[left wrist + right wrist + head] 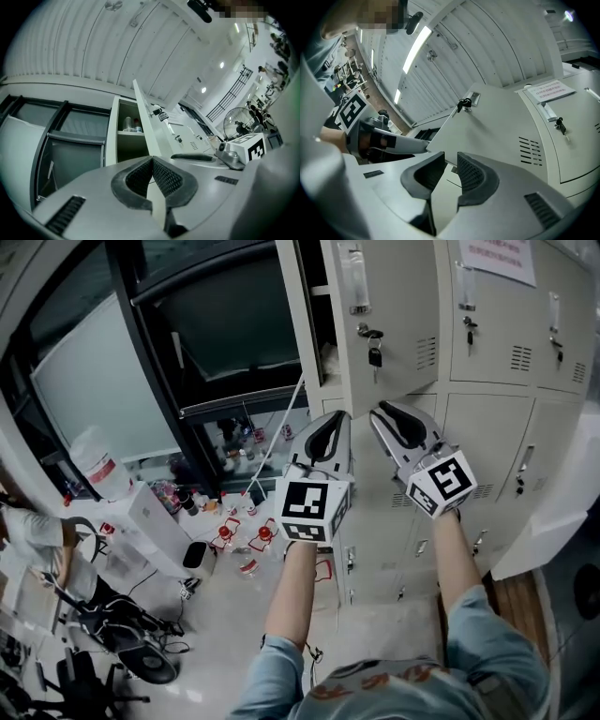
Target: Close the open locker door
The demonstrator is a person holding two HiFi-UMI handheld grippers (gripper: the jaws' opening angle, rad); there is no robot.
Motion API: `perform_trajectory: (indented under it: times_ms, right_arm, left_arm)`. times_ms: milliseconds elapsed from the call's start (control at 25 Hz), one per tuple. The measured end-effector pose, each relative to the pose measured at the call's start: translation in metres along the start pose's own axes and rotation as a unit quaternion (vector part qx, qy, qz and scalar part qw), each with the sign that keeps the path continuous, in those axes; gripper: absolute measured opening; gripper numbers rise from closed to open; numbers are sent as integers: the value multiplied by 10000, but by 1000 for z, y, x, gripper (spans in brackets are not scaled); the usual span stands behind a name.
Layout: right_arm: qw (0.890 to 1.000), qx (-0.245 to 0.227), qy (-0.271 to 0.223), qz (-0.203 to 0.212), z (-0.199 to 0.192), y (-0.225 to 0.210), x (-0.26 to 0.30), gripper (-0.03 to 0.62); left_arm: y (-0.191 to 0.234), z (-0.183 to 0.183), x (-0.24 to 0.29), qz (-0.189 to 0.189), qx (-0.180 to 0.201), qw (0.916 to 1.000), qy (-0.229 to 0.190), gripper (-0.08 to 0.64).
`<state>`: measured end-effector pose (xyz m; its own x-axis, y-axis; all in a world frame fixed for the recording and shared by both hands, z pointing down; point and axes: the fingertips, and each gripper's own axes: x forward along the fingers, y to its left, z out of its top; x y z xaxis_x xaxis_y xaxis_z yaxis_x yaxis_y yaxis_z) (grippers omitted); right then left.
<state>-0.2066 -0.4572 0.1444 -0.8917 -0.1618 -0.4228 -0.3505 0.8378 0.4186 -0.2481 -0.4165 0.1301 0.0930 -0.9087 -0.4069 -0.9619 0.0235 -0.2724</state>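
Locker door (384, 315) ajar in the top row of the locker bank, both grippers just below it.
Its open compartment (311, 315) sits at the left (bottles (129, 124) on the shelf inside), and a key (374, 354) hangs from the door's lock. The left gripper (333, 420) has its pads pressed together on nothing; the right gripper (382, 412), just beside it, holds its jaws slightly apart, empty, near the door's lower edge.

Smooth, matt painted metal on the locker door (398, 306); matt grey plastic on left gripper (151, 159) and right gripper (451, 154), black cross-hatched rubbery pads (166, 178); slightly glossy floor (234, 634)
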Motion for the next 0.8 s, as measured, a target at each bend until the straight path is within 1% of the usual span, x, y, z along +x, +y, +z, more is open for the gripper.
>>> perform_trajectory:
  times_ms: [160, 280, 360, 480, 640, 800]
  right_arm:
    - [9998, -98, 148, -6, -1, -1, 15, 66]
    - [9998, -49, 187, -57, -1, -6, 23, 61]
    - [9996, -91, 250, -66, -4, -11, 29, 47]
    - [9992, -178, 354, -82, -9, -19, 37, 48]
    - [9981, -345, 496, -109, -14, -27, 49, 25]
    - [9965, -461, 633, -281, -18, -37, 55, 23]
  left_arm:
    - [14, 3, 4, 139, 154, 9998, 43, 18]
    - [19, 5, 7, 178, 269, 9995, 50, 18]
    - [25, 3, 12, 256, 360, 9990, 117, 17]
    - [33, -2, 21, 345, 484, 9979, 248, 18]
    - [36, -4, 35, 295, 682, 9967, 340, 18]
    - [38, -15, 53, 221, 881, 9942, 574, 18]
